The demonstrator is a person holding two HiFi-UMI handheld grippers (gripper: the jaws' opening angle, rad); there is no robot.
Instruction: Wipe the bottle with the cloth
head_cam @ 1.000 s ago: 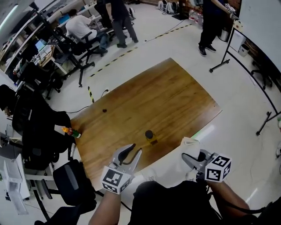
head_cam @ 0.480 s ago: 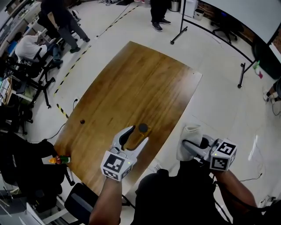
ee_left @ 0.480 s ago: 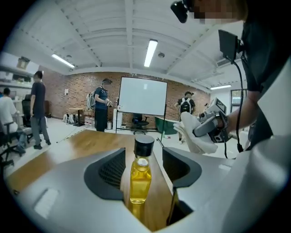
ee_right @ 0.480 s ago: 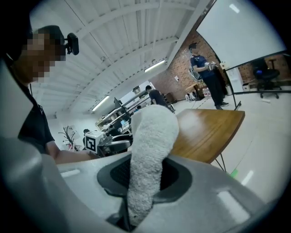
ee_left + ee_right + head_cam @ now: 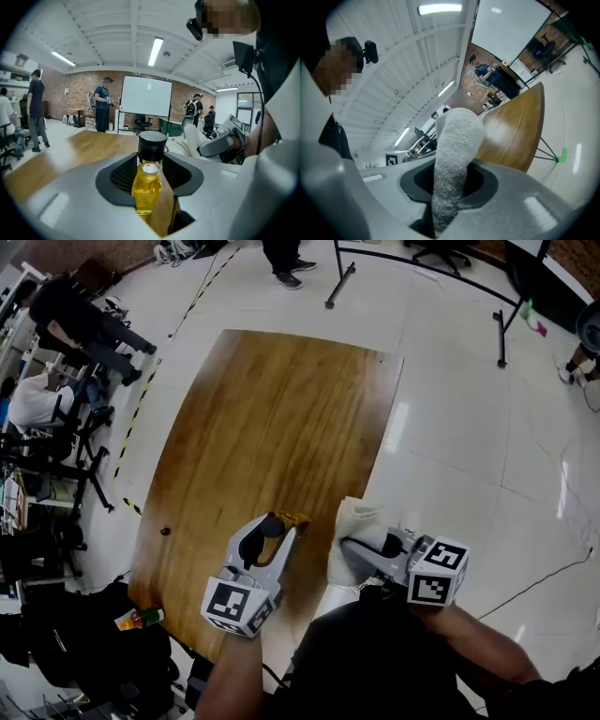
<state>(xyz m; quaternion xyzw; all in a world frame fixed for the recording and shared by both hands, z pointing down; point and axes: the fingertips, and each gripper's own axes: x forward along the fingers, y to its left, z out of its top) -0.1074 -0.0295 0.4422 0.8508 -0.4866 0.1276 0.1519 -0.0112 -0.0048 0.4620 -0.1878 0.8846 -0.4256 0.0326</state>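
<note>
Gripping, left side: the left gripper (image 5: 274, 532) has the small clear glass bottle of yellow liquid (image 5: 147, 185) between its jaws. They have just been closing and now sit clasped against the bottle's sides.
Bottle: upright, with its round black screw cap (image 5: 152, 145) standing above the jaw tops. In the head view it is over the near edge of the table, at the tip of the left gripper.
Right side: the right gripper (image 5: 349, 549) is clenched on the white fuzzy cloth (image 5: 454, 154), a thick fold of which rises from between the jaws.
Cloth and bottle: in the head view the cloth sits just beside the bottle on its right, with a narrow gap between them and no contact to be seen.
Table: the long brown wooden table top (image 5: 281, 409) is mostly bare, with a small dark object (image 5: 165, 532) near its left edge.
Marker cubes: a black-and-white cube sits at the back of each gripper, left (image 5: 241, 607) and right (image 5: 436, 573).
Floor: glossy pale floor (image 5: 469, 456) lies under the right gripper, beyond the table's right edge.
Background: a white board on a stand (image 5: 146, 96) and several standing people in front of a brick wall, seen in the left gripper view.
</note>
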